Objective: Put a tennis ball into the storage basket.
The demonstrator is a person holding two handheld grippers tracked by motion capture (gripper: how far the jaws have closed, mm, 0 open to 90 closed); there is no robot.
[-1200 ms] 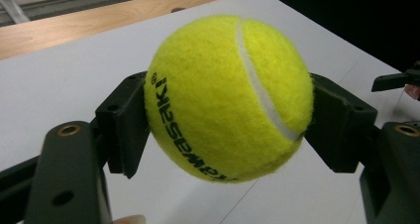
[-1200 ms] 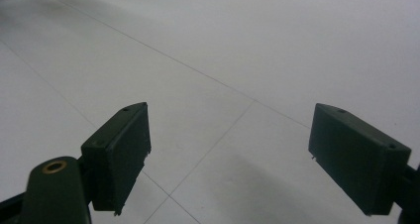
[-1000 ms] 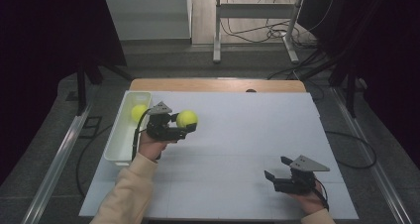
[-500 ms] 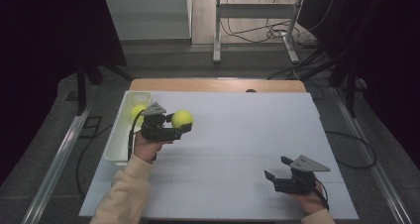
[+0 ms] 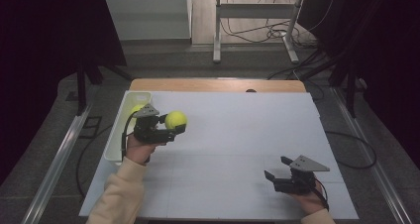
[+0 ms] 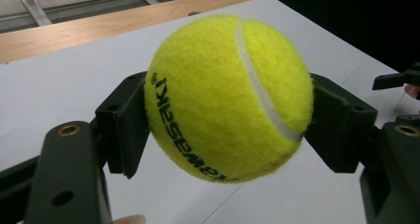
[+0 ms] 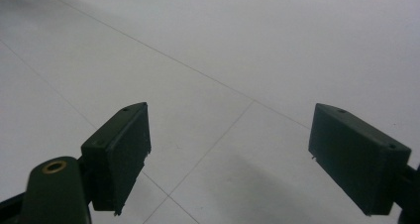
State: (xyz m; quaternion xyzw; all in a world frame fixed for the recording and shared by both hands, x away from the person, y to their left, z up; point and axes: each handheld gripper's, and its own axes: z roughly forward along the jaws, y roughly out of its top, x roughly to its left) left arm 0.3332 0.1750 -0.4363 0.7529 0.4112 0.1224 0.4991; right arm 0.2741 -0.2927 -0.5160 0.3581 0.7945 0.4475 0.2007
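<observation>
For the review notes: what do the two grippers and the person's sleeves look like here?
Both grippers are black, each with two blocky rectangular jaws and brass-coloured rivets near the jaw bases. The left gripper and the right gripper each carry a grey three-cornered plate on top. A black cable loops from the left one. The sleeves are pale cream.

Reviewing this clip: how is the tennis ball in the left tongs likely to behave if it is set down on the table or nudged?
The tennis ball is round, so on the flat white table it would probably roll freely. Its fuzzy felt likely gives the left tongs good friction; both pads press its sides. It looks light and springy, so it may bounce if dropped.
</observation>
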